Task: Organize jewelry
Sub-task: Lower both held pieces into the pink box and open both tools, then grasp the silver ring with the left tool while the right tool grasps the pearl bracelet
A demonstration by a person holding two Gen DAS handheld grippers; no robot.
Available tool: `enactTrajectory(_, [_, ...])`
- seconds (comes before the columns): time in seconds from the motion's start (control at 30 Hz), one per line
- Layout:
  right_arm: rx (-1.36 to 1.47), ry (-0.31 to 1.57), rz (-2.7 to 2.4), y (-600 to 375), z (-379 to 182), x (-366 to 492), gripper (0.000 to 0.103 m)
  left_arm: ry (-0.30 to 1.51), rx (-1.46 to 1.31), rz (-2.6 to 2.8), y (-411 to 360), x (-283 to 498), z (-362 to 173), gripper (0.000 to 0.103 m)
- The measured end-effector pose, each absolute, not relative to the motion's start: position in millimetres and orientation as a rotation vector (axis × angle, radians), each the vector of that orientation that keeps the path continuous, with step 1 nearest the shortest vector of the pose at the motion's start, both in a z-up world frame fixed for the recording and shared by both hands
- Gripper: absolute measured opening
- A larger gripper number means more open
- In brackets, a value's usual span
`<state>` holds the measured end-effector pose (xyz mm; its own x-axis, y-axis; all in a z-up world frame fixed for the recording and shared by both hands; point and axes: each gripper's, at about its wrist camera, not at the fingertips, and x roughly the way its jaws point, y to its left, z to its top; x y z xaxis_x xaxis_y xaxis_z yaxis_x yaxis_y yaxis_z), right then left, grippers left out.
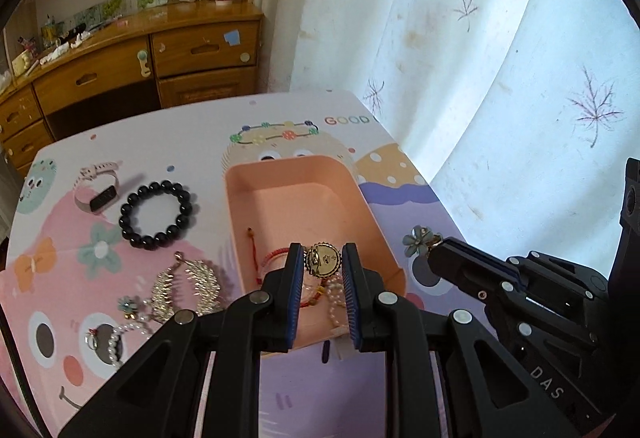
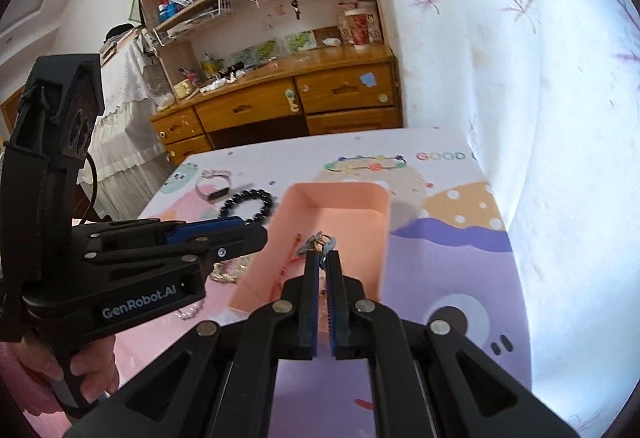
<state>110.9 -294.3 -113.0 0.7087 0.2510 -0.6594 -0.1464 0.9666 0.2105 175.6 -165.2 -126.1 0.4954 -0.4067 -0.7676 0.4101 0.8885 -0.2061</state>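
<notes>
Left claw [image 1: 322, 270] clamps a gold medallion [image 1: 322, 259] above the pink tray [image 1: 240, 198] for dropping in, while right claw [image 2: 322, 265] pinches a flower earring [image 1: 420, 240]

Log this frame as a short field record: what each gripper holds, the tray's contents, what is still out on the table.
left gripper: shut on gold medallion
right gripper: shut on blue flower piece
tray: pink, open, holds red cord
still on table: watch, black bead bracelet, silver leaf piece, pearl strand
person's hand: grips left gripper's handle
</notes>
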Motion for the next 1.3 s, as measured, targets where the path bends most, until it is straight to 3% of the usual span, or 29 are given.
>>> enactTrajectory(0.1, [0.167, 0.766, 0.221, -302, -116, 113, 0.003, 0.946, 0.011, -0.49, -170, 177, -131, 0.019])
enactTrajectory(0.2, [0.214, 0.815, 0.247, -306, -123, 120, 0.005, 0.984, 0.027, -0.468, -174, 180, -137, 0.037])
enactTrajectory(0.27, [0.246, 0.847, 0.247, -309, -129, 123, 0.011, 0.996, 0.026, -0.459, -174, 181, -139, 0.055])
enactTrajectory(0.47, [0.345, 0.865, 0.254, -319, -134, 124, 0.03, 1.006, 0.007, -0.418, -163, 182, -141, 0.068])
enactTrajectory(0.77, [0.441, 0.945, 0.298, -309, -146, 135, 0.038, 1.099, 0.024, -0.24, -132, 177, -155, 0.074])
enactTrajectory(0.93, [0.433, 0.969, 0.359, -286, -148, 139, 0.057, 1.092, 0.072, -0.097, -105, 168, -163, 0.077])
enactTrajectory(1.03, [0.418, 0.982, 0.401, -269, -148, 143, 0.06, 1.06, 0.118, -0.008, -88, 163, -165, 0.084])
enactTrajectory(1.3, [0.327, 1.03, 0.508, -218, -151, 151, 0.064, 1.044, 0.163, 0.112, -36, 155, -177, 0.084])
